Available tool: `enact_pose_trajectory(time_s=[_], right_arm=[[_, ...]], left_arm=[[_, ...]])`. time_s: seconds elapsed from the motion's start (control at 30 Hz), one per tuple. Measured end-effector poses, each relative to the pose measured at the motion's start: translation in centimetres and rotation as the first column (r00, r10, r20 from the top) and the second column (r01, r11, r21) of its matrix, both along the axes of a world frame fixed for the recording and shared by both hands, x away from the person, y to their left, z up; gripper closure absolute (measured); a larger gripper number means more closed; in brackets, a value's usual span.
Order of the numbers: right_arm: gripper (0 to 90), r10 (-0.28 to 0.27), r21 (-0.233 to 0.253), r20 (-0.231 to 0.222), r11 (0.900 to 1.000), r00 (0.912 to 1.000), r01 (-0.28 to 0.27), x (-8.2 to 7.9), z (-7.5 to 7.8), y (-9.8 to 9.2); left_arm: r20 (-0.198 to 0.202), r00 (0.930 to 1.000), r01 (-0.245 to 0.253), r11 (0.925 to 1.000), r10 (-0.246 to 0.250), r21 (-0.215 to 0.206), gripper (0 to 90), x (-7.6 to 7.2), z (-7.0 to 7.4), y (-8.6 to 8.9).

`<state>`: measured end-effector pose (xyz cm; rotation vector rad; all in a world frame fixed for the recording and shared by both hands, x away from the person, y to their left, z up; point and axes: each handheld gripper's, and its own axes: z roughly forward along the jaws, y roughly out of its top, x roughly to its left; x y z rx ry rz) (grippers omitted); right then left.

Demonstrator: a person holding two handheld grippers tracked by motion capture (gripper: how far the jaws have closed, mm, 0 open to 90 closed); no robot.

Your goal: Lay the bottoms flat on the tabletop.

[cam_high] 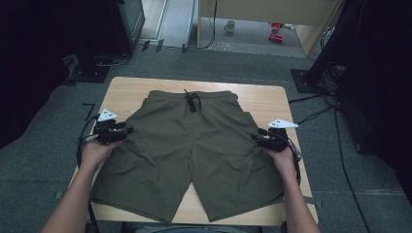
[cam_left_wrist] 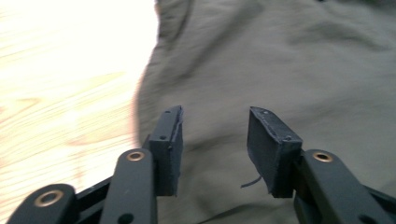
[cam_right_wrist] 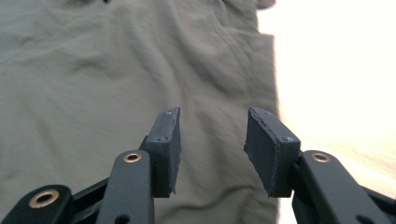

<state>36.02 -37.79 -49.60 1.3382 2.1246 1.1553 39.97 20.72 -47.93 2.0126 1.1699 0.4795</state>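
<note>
Shorts [cam_high: 189,145] spread flat at frame centre; I hold the left gripper [cam_high: 127,130] and right gripper [cam_high: 256,138] at the side seams, jaws parted and empty, to pinch both edges together.

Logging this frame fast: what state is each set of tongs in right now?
Left tongs: open, holding nothing, over the left edge of the olive shorts.
Right tongs: open, holding nothing, over the shorts' right edge.

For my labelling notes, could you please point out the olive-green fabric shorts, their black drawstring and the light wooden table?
Olive-green fabric shorts [cam_high: 160,145]: high view, left leg panel.
Black drawstring [cam_high: 193,101]: high view, knot at the waistband.
Light wooden table [cam_high: 127,92]: high view, bare far-left corner.
</note>
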Motion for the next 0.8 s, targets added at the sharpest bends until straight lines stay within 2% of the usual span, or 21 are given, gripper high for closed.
enact_pose_trajectory(time_s=[0.17,0.3,0.37,0.43,0.5,0.57,0.67,0.73,0.8], right_arm=[[54.6,-0.025,-0.052,-0.004,0.998,0.9997,0.025,0.3,-0.6,-1.5],[54.8,-0.052,-0.065,-0.01,0.997,0.9986,0.051,0.7,-1.0,-2.5],[54.8,-0.064,-0.072,-0.007,0.995,0.998,0.063,0.9,-1.2,-3.0],[54.9,-0.075,-0.077,-0.002,0.994,0.9972,0.075,1.0,-1.4,-3.4],[55.0,-0.087,-0.086,-0.003,0.992,0.9962,0.086,1.2,-1.6,-4.0],[55.2,-0.099,-0.083,-0.006,0.992,0.9951,0.098,1.3,-1.6,-4.5],[55.4,-0.121,-0.078,-0.018,0.99,0.9925,0.119,1.6,-2.0,-5.3],[57.4,-0.146,-0.064,-0.039,0.988,0.9885,0.144,1.8,-2.4,-5.6],[59.4,-0.17,-0.057,-0.038,0.984,0.9848,0.167,1.9,-2.6,-5.6]], left_arm=[[-0.024,0.9981,-0.057,0.9984,0.057,-0.007,61.4,0.7,-0.7,2.2],[-0.029,0.9966,-0.077,0.997,0.077,-0.005,64.1,0.9,-1.2,3.4],[-0.017,0.9963,-0.084,0.9964,0.084,0.007,64.1,0.9,-1.4,3.9],[-0.004,0.994,-0.109,0.9934,0.109,0.037,63.2,1.0,-1.6,4.3],[0.011,0.9928,-0.119,0.9923,0.119,0.034,62.4,1.0,-1.6,4.9],[0.015,0.9909,-0.134,0.9904,0.134,0.031,63.0,1.0,-1.8,5.5],[-0.003,0.9887,-0.15,0.9882,0.15,0.032,62.9,1.2,-2.2,6.1],[0.001,0.9898,-0.142,0.9894,0.142,0.028,62.3,1.1,-2.4,6.0],[0.005,0.9903,-0.139,0.9891,0.139,0.049,60.5,1.1,-2.6,5.7]])
